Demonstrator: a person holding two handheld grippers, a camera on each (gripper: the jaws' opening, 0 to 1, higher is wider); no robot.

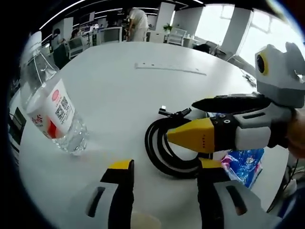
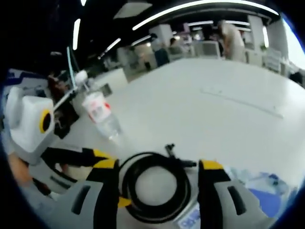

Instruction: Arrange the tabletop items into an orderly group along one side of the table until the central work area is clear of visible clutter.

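A coil of black cable (image 1: 151, 143) lies on the white table (image 1: 124, 90), just beyond my left gripper (image 1: 165, 164), which is open and holds nothing. My right gripper (image 1: 200, 119) reaches in from the right over the coil, jaws apart. In the right gripper view the cable coil (image 2: 183, 183) lies between the open jaws of my right gripper (image 2: 158, 164), and my left gripper (image 2: 97, 155) shows at the left. A clear water bottle (image 1: 52, 109) with a red and white label stands on the left; the same bottle (image 2: 101, 117) is beyond the coil. A blue packet (image 1: 243, 167) lies to the right of the cable.
A long pale strip (image 1: 169, 68) lies flat farther out on the table. The blue packet (image 2: 267, 198) sits near the table's edge. Desks, monitors and people stand beyond the far side of the table.
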